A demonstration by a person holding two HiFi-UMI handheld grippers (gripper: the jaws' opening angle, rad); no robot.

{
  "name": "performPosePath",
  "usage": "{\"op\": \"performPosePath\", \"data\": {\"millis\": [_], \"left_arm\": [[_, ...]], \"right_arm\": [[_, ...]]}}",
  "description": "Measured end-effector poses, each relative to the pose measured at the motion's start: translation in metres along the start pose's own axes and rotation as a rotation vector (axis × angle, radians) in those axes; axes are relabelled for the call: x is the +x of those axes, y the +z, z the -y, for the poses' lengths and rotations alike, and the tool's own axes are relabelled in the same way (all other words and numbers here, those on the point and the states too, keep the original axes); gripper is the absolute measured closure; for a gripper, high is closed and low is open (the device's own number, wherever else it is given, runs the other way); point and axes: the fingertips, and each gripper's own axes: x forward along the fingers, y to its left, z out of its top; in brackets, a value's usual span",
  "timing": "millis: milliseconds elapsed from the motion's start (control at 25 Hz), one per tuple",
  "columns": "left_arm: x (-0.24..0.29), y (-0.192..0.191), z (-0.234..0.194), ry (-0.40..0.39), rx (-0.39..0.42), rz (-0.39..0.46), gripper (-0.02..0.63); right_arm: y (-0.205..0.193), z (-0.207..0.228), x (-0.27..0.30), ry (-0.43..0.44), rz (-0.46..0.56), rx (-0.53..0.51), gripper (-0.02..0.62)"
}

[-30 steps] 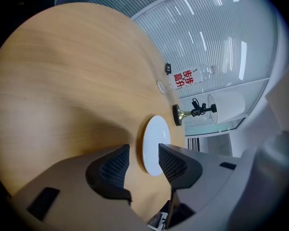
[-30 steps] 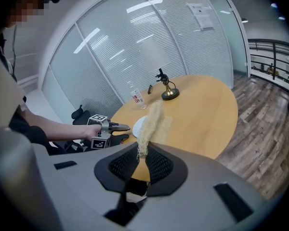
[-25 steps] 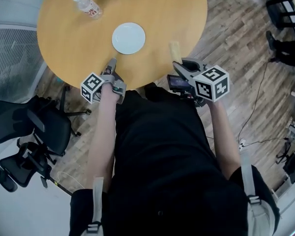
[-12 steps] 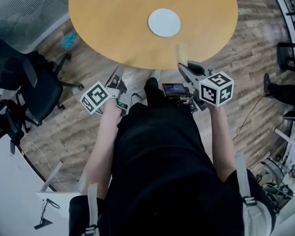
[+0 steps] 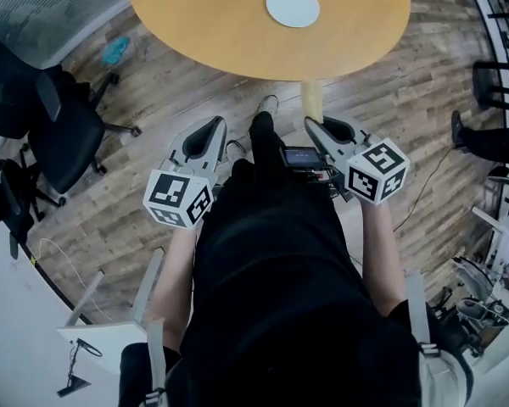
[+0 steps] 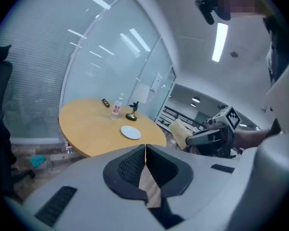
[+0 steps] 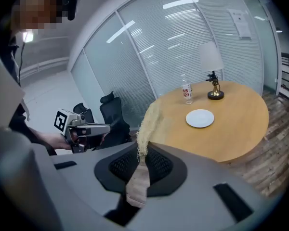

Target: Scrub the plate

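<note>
The white plate (image 5: 293, 5) lies on the round wooden table (image 5: 212, 24), far ahead of both grippers; it also shows in the left gripper view as the plate (image 6: 131, 132) and in the right gripper view as the plate (image 7: 200, 118). My left gripper (image 5: 210, 127) hangs over the floor short of the table. Its jaws are closing the last bit and meet at the tips with nothing between them (image 6: 145, 146). My right gripper (image 5: 316, 125) is shut on a pale yellow scrub pad (image 5: 310, 98), which sticks up from its jaws (image 7: 143, 150).
Black office chairs (image 5: 59, 134) stand to the left on the wooden floor, with a teal object (image 5: 114, 51) near the table's edge. A water bottle (image 7: 186, 94) and a small black-and-brass stand (image 7: 215, 93) sit at the table's far side.
The view has pulled back from the table, so the plate now lies far ahead. Both grippers have come off the table edge and now hang over the floor. The scrub pad stays in the right gripper.
</note>
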Motion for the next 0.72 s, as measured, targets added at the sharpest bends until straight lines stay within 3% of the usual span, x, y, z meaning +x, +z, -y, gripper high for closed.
{"op": "performPosePath", "data": {"millis": [120,320,720], "left_arm": [[-0.003,0.001,0.022,-0.062,0.094,-0.001,0.586],[-0.004,-0.016,0.053,-0.134,0.165,-0.052,0.586],[0.013,-0.014,0.075,-0.162,0.180,-0.068,0.586]], "right_arm": [[-0.009,-0.010,-0.013,-0.030,0.039,0.017,0.551],[-0.024,-0.017,-0.039,-0.069,0.078,0.039,0.551],[-0.011,-0.002,-0.061,-0.111,0.132,0.021,0.551]]}}
